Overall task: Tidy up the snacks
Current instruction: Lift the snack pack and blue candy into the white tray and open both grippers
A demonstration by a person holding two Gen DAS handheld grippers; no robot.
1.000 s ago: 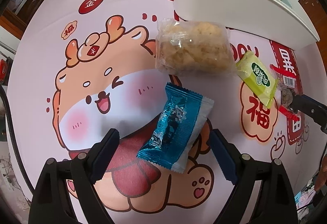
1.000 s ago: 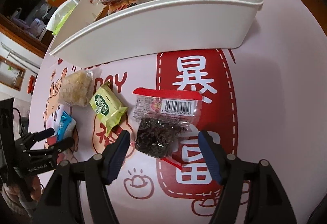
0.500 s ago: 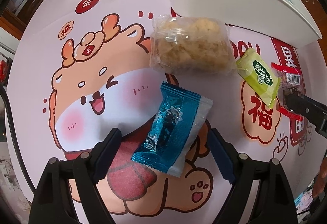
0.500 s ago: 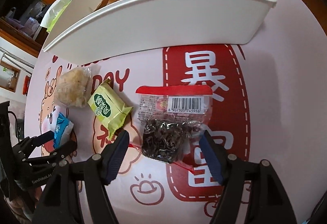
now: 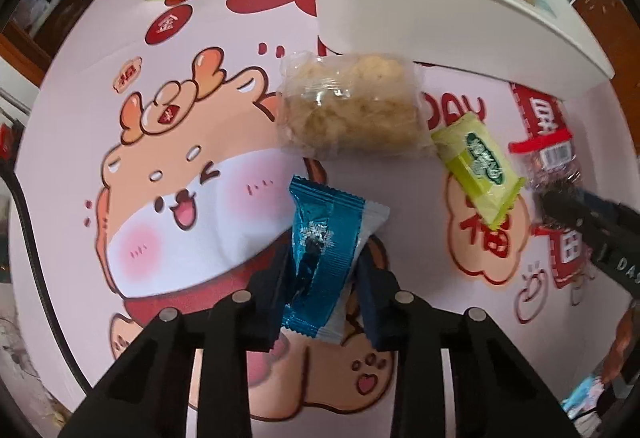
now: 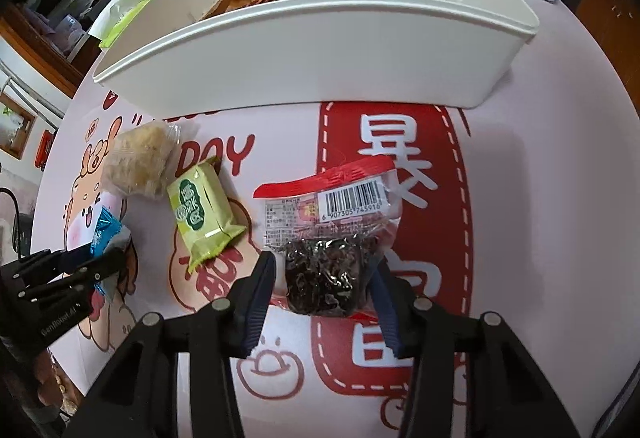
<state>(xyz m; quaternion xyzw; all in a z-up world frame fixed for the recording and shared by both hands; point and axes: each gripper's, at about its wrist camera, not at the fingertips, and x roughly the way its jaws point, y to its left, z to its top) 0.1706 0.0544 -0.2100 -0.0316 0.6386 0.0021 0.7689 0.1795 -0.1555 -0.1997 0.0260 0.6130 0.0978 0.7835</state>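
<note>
Both claws are gripping at once: the left claw is pinching the blue packet, the right claw closing around the dark-snack bag, both low on the worktop, presumably bound for the white bin beyond.

both grippers point steeply down at the table. the left gripper has just clamped shut, its pads pinching a blue packet. the right gripper, off toward three o'clock from it, has just been closing, its fingers against the sides of a dark snack bag.
</note>
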